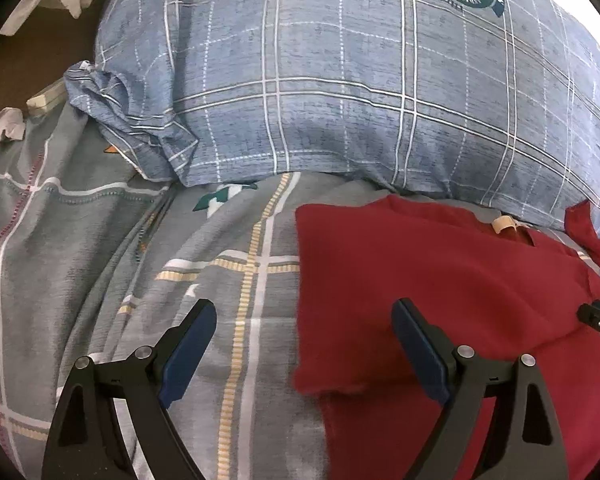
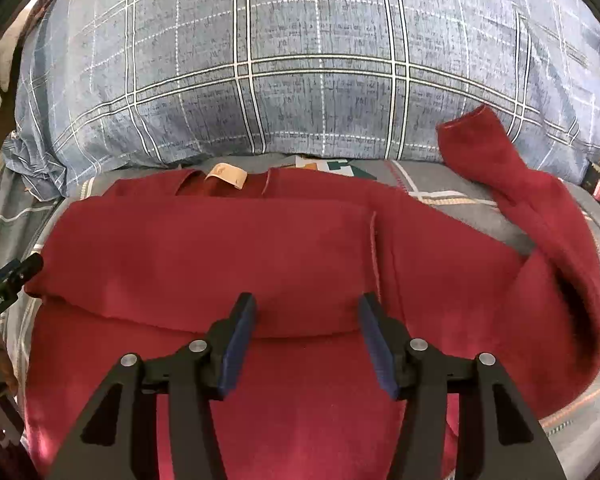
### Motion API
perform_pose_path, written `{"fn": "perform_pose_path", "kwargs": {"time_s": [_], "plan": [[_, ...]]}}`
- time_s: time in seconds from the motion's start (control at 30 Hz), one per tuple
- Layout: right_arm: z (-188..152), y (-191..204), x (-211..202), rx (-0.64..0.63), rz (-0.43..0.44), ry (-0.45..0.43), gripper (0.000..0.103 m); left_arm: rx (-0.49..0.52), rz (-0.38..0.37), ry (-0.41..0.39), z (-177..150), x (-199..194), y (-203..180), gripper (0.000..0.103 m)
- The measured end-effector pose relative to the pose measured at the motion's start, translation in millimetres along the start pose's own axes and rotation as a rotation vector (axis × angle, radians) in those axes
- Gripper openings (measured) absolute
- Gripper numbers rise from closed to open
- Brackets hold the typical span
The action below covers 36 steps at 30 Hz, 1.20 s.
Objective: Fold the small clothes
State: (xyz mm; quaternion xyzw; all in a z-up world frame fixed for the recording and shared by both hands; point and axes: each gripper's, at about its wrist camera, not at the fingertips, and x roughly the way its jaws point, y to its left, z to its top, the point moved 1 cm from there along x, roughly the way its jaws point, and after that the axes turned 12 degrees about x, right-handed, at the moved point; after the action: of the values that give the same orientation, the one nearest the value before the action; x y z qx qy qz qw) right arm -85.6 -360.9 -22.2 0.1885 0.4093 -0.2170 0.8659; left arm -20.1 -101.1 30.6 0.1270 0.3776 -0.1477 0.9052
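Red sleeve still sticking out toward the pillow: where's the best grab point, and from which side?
Judging from the right wrist view, grip the red sleeve at its cuff, the free hemmed end propped against the blue plaid pillow. Come from the right with the right tool, now open over the folded body. The cuff edge looks lifted off the bedsheet, so one pad could slip under.

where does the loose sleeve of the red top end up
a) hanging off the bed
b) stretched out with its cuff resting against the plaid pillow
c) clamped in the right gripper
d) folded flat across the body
b: the red top's loose sleeve runs out to the side and its cuff rests against the plaid pillow.
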Motion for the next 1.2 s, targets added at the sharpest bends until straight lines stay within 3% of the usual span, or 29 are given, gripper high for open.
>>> {"fn": "perform_pose_path", "kwargs": {"time_s": [0.2, 0.7, 0.77, 0.93, 1.03, 1.2], "plan": [[-4.7, 7.6, 2.8, -0.034, -0.004, -0.012, 0.067, -0.019, -0.026, 0.092, -4.9, 24.1, 0.6, 0.091], [-12.2, -2.1, -8.9, 0.013, 0.068, 0.014, 0.073, -0.029, -0.027, 0.069, -5.7, 20.0, 3.5, 0.09], [-5.4, -12.1, -21.3, 0.046, 0.076, -0.017, 0.073, -0.039, -0.031, 0.07, -5.6, 19.9, 4.9, 0.09], [34.9, -47.7, -52.5, 0.086, -0.03, -0.143, 0.073, -0.047, -0.036, 0.067, -4.6, 18.5, 5.1, 0.09], [59.5, -66.5, -48.4, 0.067, -0.157, -0.137, 0.073, -0.045, -0.035, 0.059, -4.7, 16.5, 5.3, 0.09], [86.0, -81.6, -26.7, 0.016, -0.262, -0.078, 0.073, -0.026, -0.027, 0.049, -5.4, 13.5, 3.5, 0.09]]}}
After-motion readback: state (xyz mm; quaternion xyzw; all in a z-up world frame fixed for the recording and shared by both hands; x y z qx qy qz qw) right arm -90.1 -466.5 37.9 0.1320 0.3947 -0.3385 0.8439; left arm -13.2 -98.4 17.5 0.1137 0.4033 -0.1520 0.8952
